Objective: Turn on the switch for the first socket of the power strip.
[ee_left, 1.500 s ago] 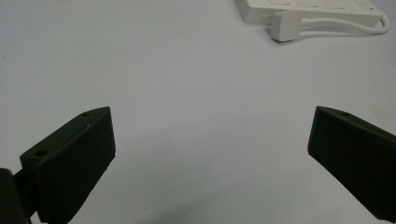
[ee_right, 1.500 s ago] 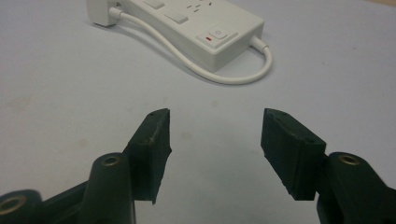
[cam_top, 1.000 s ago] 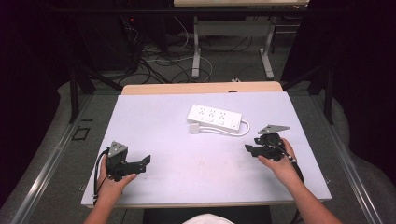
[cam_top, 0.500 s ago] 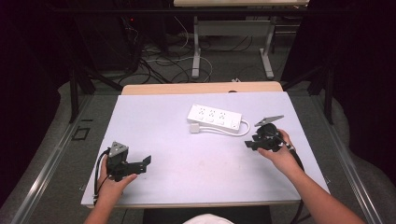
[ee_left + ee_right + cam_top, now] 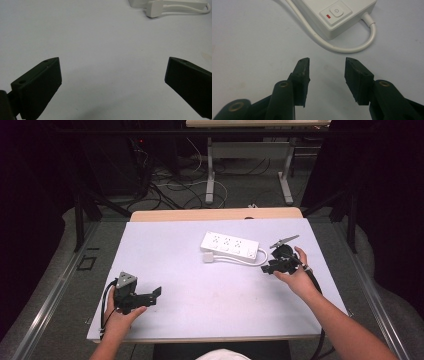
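A white power strip (image 5: pixel 230 245) lies near the middle back of the table, its cable (image 5: pixel 245 259) looping along its near side to a white plug (image 5: pixel 210 258). The right gripper view shows the strip's end with a power button (image 5: pixel 336 11) and the cable bend (image 5: pixel 352 48). My right gripper (image 5: pixel 267 267) hovers just right of that end, open, nothing between its jaws (image 5: pixel 326 67). My left gripper (image 5: pixel 155 294) rests at the front left, wide open and empty (image 5: pixel 112 75). The plug (image 5: pixel 154 8) appears far ahead in the left gripper view.
The table is covered by a pale sheet (image 5: pixel 200 290) with a wooden edge (image 5: pixel 215 214) at the back. Beyond it stand a second table's legs (image 5: pixel 210 170) and floor cables (image 5: pixel 170 185). Dark curtains close both sides.
My right gripper has moved up and left toward the power strip's cable end. The left gripper has stayed in place.
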`<state>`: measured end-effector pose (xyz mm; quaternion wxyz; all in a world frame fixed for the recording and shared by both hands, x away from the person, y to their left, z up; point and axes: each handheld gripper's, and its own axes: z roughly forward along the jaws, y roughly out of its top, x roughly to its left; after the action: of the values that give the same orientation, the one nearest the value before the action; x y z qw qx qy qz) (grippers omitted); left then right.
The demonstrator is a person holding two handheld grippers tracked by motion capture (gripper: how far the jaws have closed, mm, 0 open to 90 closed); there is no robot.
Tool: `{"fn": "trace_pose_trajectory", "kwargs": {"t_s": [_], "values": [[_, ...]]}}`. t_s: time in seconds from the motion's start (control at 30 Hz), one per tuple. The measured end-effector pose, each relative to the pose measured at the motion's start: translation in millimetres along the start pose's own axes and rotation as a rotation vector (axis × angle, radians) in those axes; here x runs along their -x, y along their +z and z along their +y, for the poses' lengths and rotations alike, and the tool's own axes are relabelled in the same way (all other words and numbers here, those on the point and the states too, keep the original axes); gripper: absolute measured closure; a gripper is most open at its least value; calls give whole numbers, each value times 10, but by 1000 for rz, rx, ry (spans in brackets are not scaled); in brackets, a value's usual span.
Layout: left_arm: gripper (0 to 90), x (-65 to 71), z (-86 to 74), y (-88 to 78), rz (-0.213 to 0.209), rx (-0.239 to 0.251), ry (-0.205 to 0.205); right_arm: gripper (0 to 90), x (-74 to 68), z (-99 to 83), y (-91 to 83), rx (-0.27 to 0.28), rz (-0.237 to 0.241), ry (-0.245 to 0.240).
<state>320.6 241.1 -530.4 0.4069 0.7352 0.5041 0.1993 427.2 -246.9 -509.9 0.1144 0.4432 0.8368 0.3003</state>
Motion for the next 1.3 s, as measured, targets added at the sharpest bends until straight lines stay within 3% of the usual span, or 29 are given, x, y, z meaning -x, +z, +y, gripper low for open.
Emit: {"fn": "trace_pose_trajectory", "kwargs": {"t_s": [0.3,0.5,0.8,1.3], "values": [[10,2,2,5,-6,-6,5,592,57,148,44,-15,1,-1],[11,-6,2,4,-3,-7,3,617,76,234,55,5,-19,-32],[10,-6,-1,16,-1,-8,0,654,107,288,157,19,-19,2],[10,-15,-2,20,-4,-17,1,793,112,465,276,32,-36,10]]}}
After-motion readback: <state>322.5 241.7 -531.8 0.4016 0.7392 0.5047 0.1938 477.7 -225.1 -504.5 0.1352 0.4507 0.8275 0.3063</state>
